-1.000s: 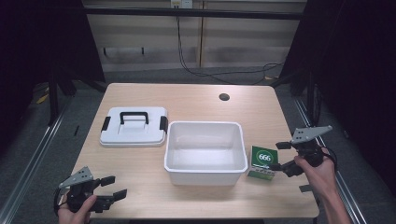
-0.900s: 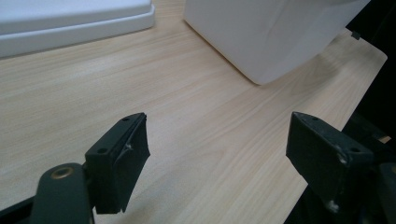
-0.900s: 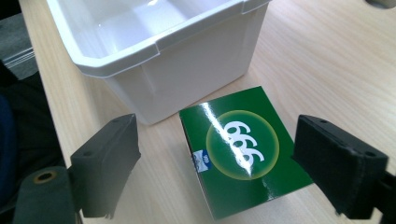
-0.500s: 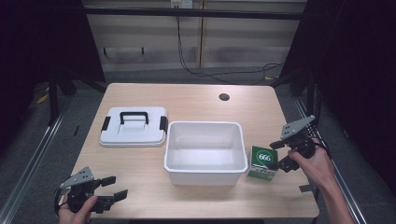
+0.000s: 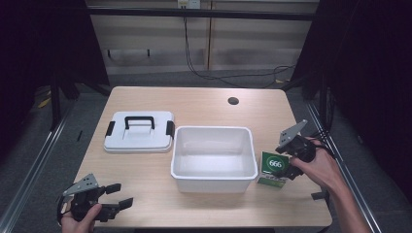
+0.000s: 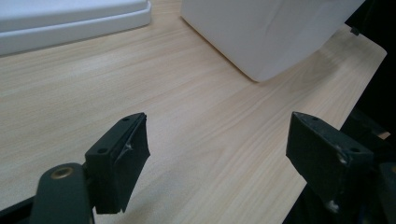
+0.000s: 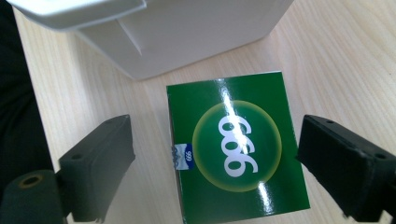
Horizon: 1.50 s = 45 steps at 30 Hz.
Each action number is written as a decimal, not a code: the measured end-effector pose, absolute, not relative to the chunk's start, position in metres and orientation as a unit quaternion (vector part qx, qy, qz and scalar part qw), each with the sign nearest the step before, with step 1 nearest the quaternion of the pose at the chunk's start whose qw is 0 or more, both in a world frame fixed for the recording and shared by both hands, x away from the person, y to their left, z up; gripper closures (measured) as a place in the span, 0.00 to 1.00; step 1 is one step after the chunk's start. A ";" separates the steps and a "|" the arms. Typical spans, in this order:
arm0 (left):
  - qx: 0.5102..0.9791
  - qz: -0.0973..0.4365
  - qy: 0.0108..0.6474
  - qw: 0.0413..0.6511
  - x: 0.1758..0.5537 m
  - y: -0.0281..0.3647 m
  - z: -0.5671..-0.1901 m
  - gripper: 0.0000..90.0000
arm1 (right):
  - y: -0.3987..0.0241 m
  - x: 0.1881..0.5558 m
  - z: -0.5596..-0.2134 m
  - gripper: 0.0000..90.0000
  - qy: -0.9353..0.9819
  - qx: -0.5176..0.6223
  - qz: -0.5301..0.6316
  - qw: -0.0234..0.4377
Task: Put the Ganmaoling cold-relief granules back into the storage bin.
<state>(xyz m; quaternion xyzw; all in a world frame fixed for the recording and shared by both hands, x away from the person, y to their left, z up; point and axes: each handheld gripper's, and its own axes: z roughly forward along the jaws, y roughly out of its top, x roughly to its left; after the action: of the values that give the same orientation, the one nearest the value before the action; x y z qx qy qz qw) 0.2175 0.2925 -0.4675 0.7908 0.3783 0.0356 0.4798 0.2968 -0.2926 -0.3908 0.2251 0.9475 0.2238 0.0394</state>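
Observation:
A green box (image 5: 270,167) printed "666" stands on the table just right of the open white bin (image 5: 214,180). My right gripper (image 5: 286,162) leans over it from the right. In the right gripper view its jaws are spread on either side of the green box (image 7: 236,149), with a gap on each side; the right gripper (image 7: 219,137) is open. My left gripper (image 5: 121,194) rests low at the table's front left corner, open with nothing between its jaws. The left gripper (image 6: 224,149) faces bare wood, with the bin's corner (image 6: 271,32) ahead.
The bin's white lid (image 5: 139,131), with a black handle and clips, lies flat left of the bin. A small dark hole (image 5: 233,101) sits at the table's back right. Bare table (image 5: 145,179) lies between the left gripper and the bin. The lid's edge (image 6: 70,21) shows top left.
My right gripper has moved left and down, tilting over the green box so its jaws now straddle it. The left gripper and the box stay put.

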 end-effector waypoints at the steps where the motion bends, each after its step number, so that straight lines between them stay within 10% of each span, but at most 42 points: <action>1: 0.791 0.036 0.379 0.480 0.218 0.293 -0.467 0.23 | -0.293 0.297 -0.391 0.10 0.949 0.224 0.220 0.038; 45: 0.792 0.027 0.377 0.479 0.219 0.293 -0.468 0.23 | -0.264 0.332 -0.421 0.14 0.983 0.178 0.045 -0.003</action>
<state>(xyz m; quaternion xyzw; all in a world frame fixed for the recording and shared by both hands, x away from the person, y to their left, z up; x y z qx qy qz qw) 0.2185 0.2926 -0.4684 0.7924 0.3772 0.0273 0.4786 0.3315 -0.2635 -0.4208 0.1783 0.9829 0.0454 -0.0027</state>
